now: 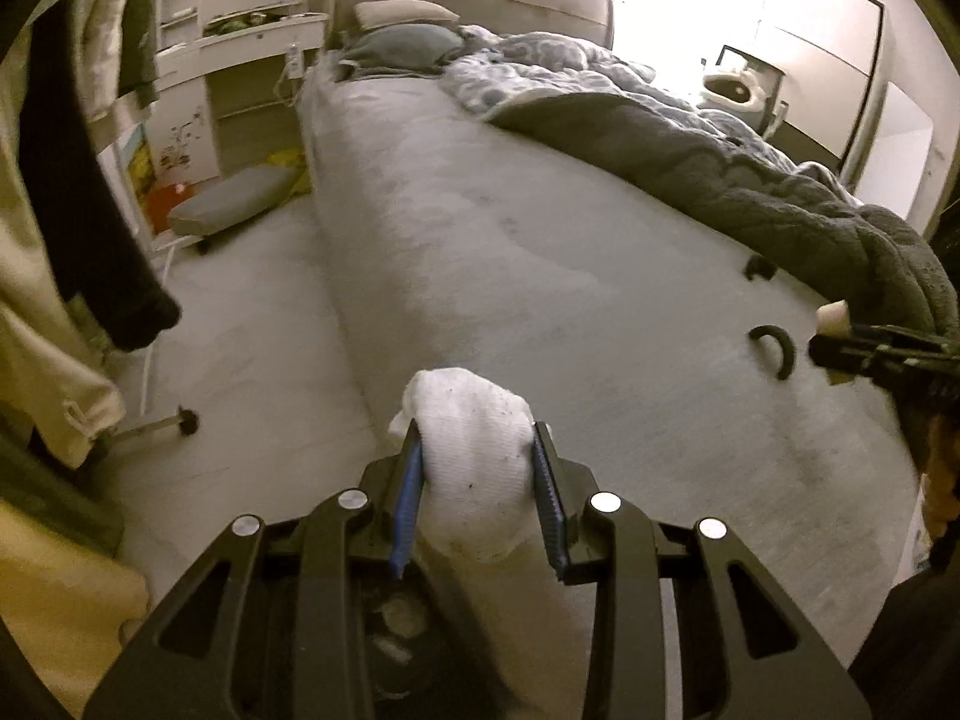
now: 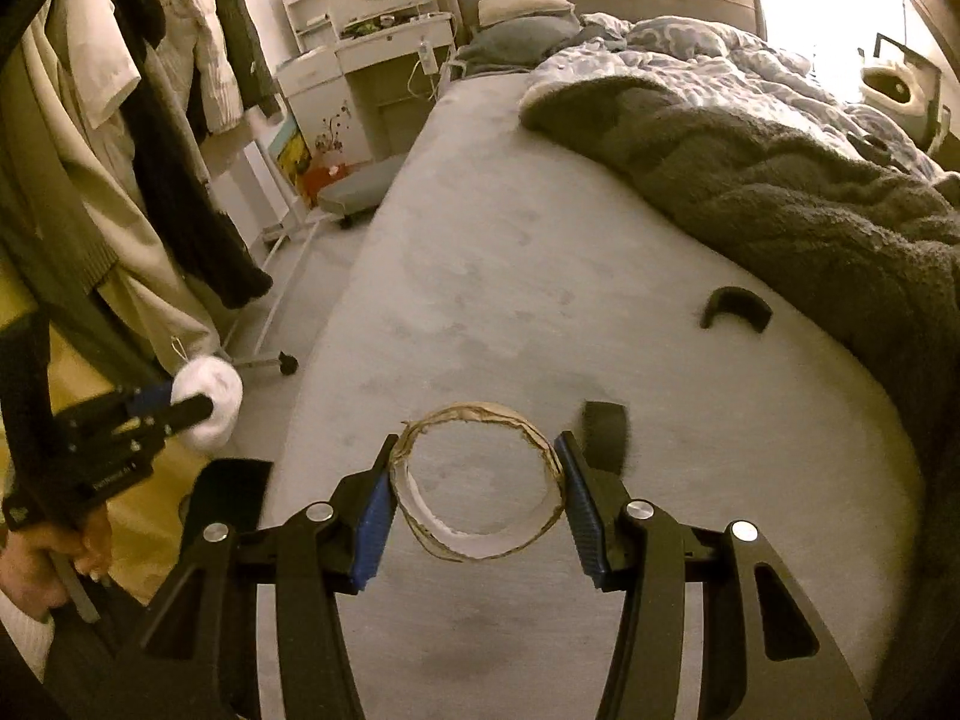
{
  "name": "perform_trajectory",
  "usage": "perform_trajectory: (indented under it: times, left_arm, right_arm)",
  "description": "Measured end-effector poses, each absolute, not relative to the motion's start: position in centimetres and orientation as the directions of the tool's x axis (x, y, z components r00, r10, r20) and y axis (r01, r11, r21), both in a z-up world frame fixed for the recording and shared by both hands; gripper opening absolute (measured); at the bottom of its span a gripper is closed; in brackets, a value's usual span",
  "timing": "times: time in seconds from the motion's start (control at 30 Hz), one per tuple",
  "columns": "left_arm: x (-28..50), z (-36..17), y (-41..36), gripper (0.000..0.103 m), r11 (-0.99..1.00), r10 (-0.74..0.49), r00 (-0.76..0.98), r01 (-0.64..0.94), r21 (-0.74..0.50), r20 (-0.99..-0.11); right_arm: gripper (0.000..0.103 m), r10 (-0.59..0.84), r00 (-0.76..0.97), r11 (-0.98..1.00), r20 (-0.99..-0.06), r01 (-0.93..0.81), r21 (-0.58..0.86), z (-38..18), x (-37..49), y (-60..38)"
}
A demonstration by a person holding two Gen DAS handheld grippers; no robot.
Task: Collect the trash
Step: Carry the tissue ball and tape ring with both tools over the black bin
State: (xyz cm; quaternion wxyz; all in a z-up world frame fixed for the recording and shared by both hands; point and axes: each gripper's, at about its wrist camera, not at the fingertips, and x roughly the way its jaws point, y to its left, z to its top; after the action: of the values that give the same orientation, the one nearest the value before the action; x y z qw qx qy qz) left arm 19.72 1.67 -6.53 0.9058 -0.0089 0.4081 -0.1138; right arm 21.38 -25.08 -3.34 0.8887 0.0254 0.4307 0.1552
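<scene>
The left hand-held gripper (image 1: 477, 468) is clamped on a crumpled white tissue wad (image 1: 474, 456); the right hand-held gripper (image 2: 477, 480) pinches an empty cardboard tape ring (image 2: 477, 420) by its sides. Both hang over the near end of a bed (image 2: 510, 240) with a bare grey mattress. Just beyond the right one lie two dark curved scraps (image 2: 735, 306). Farther off, a rumpled grey blanket (image 2: 780, 192) lies to the right, and a white dresser (image 2: 372, 60) and hanging clothes (image 2: 150, 120) stand left.
</scene>
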Motion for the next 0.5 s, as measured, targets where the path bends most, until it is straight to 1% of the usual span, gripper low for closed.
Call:
perform_trajectory:
  times: [0.17, 0.37, 0.5]
  left_arm:
    - [18.7, -7.9, 4.7, 0.036, 0.983, -0.173, 0.636, 0.158, -0.093, -0.752]
    - [18.2, -9.7, 7.1, 0.036, 0.989, -0.140, 0.600, 0.121, -0.084, -0.788]
    - [18.1, -11.3, 8.8, 0.036, 0.993, -0.117, 0.562, 0.089, -0.081, -0.818]
  right_arm:
    - [0.052, 0.314, 0.611, 0.949, -0.726, -0.194, 0.247, -2.5, 20.7, -23.5]
    - [0.052, 0.337, 0.621, 0.930, -0.707, -0.105, 0.352, -3.8, 19.8, -21.8]
    - [0.052, 0.344, 0.605, 0.930, -0.718, -0.117, 0.347, -4.4, 20.1, -19.1]
